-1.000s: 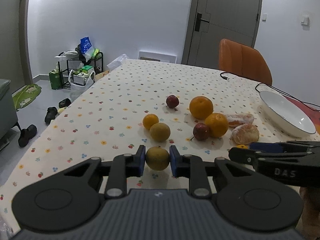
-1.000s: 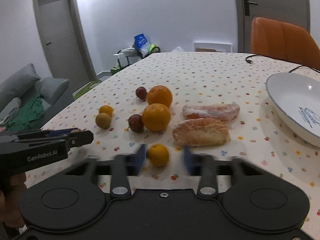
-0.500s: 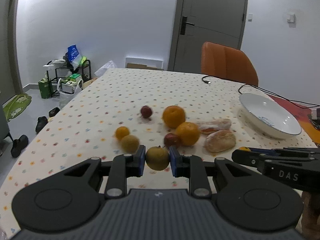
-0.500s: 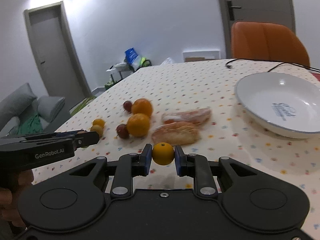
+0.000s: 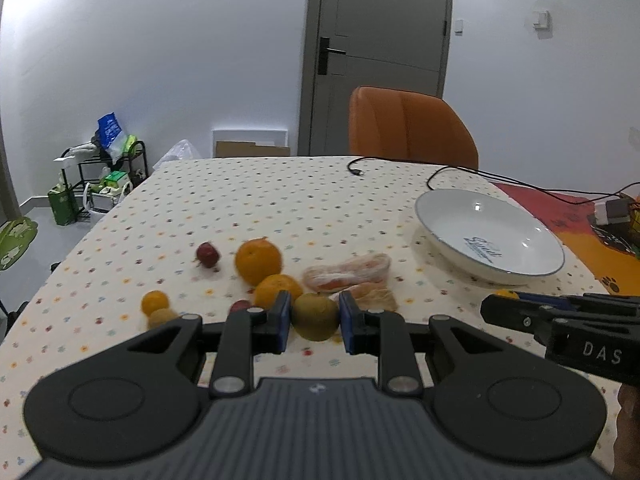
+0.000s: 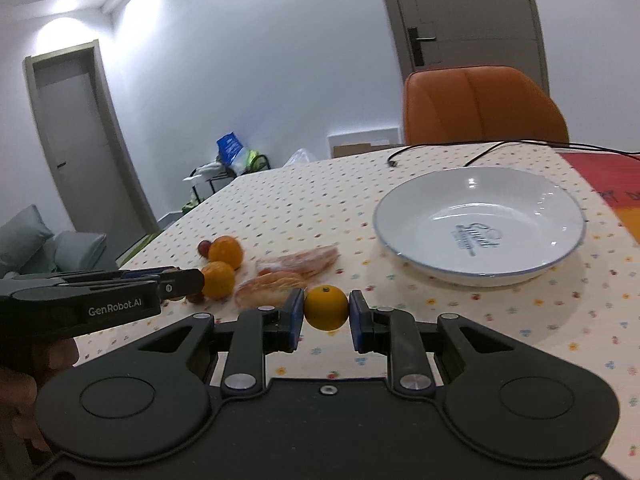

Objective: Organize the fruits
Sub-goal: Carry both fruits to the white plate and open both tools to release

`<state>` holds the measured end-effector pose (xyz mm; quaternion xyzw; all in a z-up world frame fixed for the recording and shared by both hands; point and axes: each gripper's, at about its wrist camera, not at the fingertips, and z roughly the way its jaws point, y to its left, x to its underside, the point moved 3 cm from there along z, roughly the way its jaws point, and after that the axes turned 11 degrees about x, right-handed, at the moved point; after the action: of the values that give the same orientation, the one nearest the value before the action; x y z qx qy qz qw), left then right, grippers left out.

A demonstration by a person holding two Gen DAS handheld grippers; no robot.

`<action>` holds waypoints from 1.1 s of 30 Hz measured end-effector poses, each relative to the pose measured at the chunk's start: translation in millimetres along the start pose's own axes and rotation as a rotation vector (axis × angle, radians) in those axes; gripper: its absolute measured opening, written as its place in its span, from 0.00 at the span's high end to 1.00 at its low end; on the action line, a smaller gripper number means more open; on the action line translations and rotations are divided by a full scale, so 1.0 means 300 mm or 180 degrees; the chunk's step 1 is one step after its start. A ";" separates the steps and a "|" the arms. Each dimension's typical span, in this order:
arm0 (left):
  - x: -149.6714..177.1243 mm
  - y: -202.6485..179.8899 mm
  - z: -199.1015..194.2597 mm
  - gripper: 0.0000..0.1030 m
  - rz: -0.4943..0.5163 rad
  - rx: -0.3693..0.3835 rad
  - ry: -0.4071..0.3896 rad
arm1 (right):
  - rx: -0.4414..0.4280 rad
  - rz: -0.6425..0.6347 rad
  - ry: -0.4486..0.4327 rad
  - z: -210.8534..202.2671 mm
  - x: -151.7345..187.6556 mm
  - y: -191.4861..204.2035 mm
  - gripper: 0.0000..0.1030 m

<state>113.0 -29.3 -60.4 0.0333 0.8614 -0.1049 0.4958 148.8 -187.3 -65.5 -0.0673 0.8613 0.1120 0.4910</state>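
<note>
My left gripper (image 5: 314,317) is shut on a brownish-green round fruit (image 5: 315,316), held above the table. My right gripper (image 6: 326,309) is shut on a small orange (image 6: 326,307), also lifted. A white bowl (image 5: 490,236) (image 6: 480,220) stands empty on the right of the table. On the cloth lie two large oranges (image 5: 258,261) (image 5: 278,290), a dark red fruit (image 5: 208,255), a small orange (image 5: 155,302), another brownish fruit (image 5: 162,317) and two wrapped peeled pieces (image 5: 347,272). In the left wrist view the right gripper (image 5: 560,320) shows at the right edge.
The table carries a dotted cloth (image 5: 260,196). An orange chair (image 5: 412,128) stands at its far side. A black cable (image 5: 460,176) runs across the far right corner. A rack with bags (image 5: 100,176) sits on the floor at left, and a grey door (image 5: 380,56) is behind.
Both grippers have risen and swung right with their fruits, bringing the white bowl further into view. The right gripper closed on the small orange a second ago.
</note>
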 end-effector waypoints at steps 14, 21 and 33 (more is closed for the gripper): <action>-0.054 -0.150 0.069 0.77 0.0290 0.0123 0.0022 | 0.0173 0.0239 -0.0285 -0.050 -0.026 -0.139 0.78; -0.076 -0.206 0.128 0.77 0.0345 0.0191 0.0021 | 0.0294 0.0297 -0.0350 -0.054 -0.040 -0.214 0.78; -0.116 -0.304 0.231 0.77 0.0466 0.0349 0.0016 | 0.0360 0.0394 -0.0289 0.000 -0.025 -0.289 0.78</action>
<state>174.7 -131.5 -50.6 0.1236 0.8509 -0.1152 0.4974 172.3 -270.9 -70.0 0.0191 0.8456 0.0963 0.5247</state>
